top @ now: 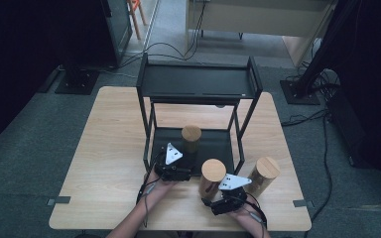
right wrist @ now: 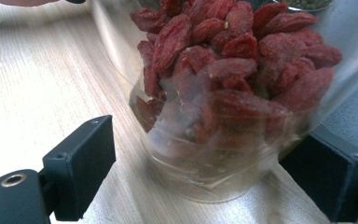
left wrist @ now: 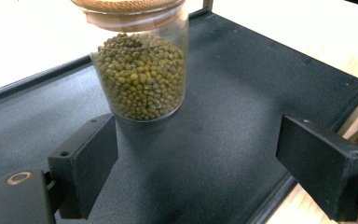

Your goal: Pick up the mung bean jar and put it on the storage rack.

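We judge the goji-berry jar [right wrist: 223, 102] glassy, slippery, fragile; both grippers, left [left wrist: 196, 163] and right [right wrist: 205, 172], gape open—grip mid-wall, frame centre.

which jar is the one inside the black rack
Find the black metal rack at the back of the wooden table. On its lower shelf stands a clear glass jar with a wooden lid. Unlike the two jars outside, it holds small green beans.
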Motion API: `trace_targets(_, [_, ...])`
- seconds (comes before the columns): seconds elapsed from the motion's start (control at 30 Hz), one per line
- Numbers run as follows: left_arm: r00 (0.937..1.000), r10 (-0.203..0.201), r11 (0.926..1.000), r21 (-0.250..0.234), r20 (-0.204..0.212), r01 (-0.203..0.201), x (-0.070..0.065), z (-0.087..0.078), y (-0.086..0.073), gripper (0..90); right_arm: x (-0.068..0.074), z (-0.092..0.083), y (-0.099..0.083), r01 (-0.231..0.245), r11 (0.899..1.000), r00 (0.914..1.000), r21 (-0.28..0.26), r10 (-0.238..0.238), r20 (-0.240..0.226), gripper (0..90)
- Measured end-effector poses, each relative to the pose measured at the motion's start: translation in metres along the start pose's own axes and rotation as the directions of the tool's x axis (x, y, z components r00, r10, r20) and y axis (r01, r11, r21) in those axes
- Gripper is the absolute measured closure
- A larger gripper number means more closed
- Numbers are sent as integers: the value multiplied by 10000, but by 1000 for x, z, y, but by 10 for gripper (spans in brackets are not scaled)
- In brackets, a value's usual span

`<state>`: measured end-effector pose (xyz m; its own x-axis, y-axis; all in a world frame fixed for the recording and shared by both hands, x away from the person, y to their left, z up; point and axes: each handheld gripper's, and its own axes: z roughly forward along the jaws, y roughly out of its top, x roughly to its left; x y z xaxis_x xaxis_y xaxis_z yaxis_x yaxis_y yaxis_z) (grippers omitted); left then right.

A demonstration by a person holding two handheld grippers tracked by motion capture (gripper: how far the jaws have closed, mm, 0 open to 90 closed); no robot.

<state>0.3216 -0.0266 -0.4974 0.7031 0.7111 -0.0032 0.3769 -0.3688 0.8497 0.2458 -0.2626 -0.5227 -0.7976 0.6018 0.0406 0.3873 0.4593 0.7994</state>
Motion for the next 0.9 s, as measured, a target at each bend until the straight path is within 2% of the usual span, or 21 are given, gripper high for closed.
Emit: trace_targets(0.9, [9998,150,9999,37,135,-150,-5,-10,-12,129,0,0,0,2,10000,10000,18,-2,-6,116])
